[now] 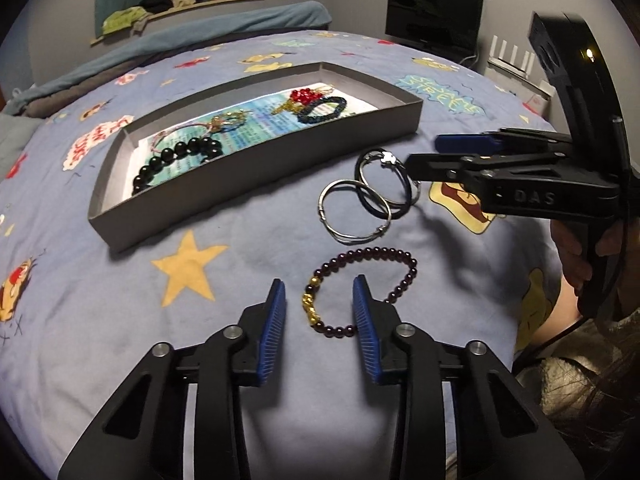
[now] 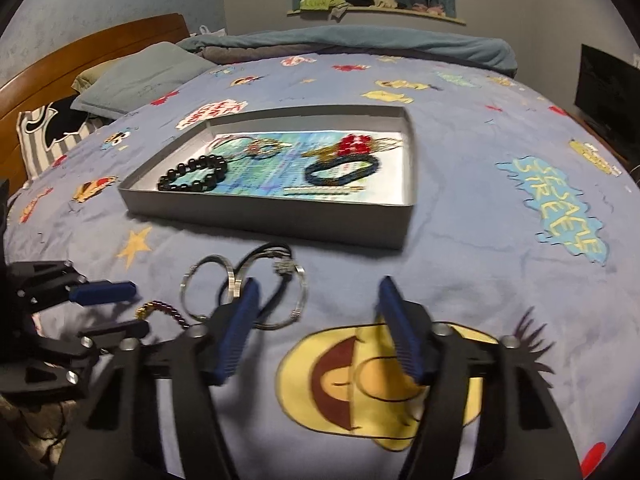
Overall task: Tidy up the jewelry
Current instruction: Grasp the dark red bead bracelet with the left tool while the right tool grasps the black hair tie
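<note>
Blue fabric with cartoon patches and yellow stars covered the bed (image 1: 248,280), and all the jewelry lay on this bedspread. On it stood a shallow grey cardboard tray (image 1: 256,184) with a printed paper sheet on its floor. Inside the tray, a black bead bracelet (image 1: 176,160) lay at one end, a dark blue beaded bracelet (image 1: 324,110) at the other end, and a red bead ornament (image 1: 306,96) was touching the blue one. A thin pink and gold bracelet (image 2: 256,146) lay between the two ends.

The left gripper (image 1: 319,300) was low over the bedspread with its jaws apart, and the gold-charm part of a dark red bead bracelet (image 1: 360,288) lay between its blue pads, not gripped. The right gripper (image 2: 316,308) was also spread wide and held nothing; in the left wrist view its tips reached toward the loose bangles.

Just in front of the tray lay a silver bangle (image 1: 354,212), overlapping a black cord bracelet with a small silver charm (image 1: 386,176) and one more thin silver ring, in one small heap.
</note>
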Available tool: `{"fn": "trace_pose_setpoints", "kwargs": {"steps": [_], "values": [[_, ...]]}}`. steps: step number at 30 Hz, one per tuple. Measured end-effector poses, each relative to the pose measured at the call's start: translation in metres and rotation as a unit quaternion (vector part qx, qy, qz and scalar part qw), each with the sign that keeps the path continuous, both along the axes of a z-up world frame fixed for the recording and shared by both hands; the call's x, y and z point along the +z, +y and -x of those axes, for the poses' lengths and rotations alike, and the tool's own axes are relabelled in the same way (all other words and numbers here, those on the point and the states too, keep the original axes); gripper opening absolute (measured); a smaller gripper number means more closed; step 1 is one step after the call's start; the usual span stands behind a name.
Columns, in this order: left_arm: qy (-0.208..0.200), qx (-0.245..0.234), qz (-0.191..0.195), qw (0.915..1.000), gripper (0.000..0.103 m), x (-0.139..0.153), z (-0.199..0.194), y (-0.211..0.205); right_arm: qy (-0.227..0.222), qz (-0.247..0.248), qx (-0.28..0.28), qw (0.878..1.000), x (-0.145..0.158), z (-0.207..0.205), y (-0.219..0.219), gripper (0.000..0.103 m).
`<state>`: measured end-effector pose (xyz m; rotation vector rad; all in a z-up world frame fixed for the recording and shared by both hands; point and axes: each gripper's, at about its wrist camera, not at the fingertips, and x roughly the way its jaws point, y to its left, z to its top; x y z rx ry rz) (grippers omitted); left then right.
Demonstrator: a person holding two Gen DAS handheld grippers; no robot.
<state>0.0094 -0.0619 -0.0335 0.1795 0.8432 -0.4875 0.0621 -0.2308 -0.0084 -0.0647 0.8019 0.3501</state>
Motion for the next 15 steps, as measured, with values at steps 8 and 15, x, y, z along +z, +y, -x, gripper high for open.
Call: {"fn": "trace_pose_setpoints", "kwargs": {"steps": [8, 15], "values": [[0.012, 0.001, -0.005, 0.9999, 0.018, -0.006, -0.002, 0.004, 0.017, 0.021, 0.010, 1.000, -0.009, -0.005, 0.020, 0.025], [0.019, -0.001, -0.006, 0.9998, 0.017, -0.010, -0.003, 0.005, 0.016, 0.037, 0.008, 0.999, -0.012, -0.008, 0.026, 0.016]]}}
